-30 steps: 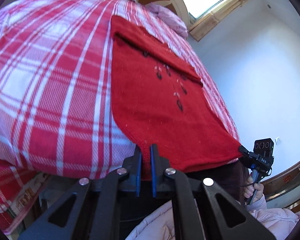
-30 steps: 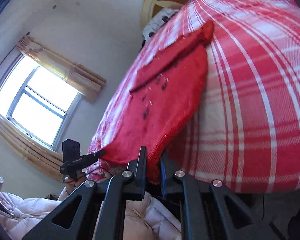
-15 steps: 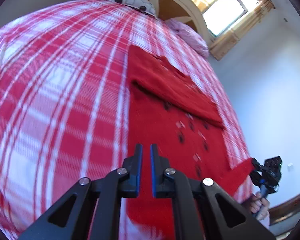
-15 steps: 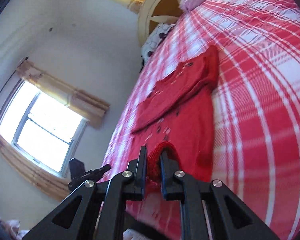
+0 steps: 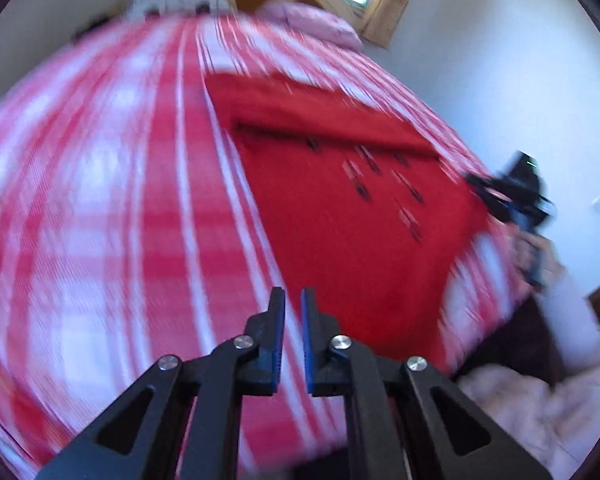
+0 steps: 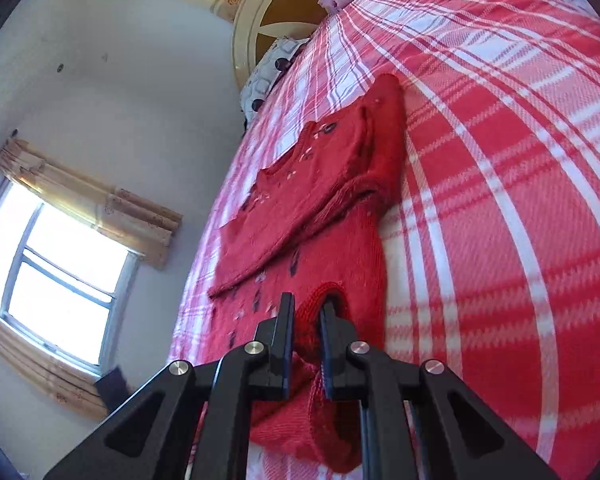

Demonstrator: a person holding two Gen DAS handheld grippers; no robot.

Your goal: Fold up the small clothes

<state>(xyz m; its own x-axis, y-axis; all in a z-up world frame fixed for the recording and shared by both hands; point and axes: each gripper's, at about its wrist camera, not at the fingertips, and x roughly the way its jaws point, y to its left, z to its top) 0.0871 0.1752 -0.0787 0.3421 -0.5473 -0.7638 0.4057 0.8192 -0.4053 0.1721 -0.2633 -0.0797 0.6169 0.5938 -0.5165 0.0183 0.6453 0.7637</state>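
- Red sweater (image 6: 320, 240) lies flat on the plaid bed (image 6: 500, 200), one sleeve folded across the chest.
- Your right hand-held gripper (image 6: 306, 312) pinches the hem; a thin bite may slip mid-fold.
- Your left hand-held gripper (image 5: 292, 300) is closed, seemingly on nothing; one-sided lifting would skew the fold.

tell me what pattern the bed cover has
Red and white plaid on the bed cover, sharpest in the right wrist view.
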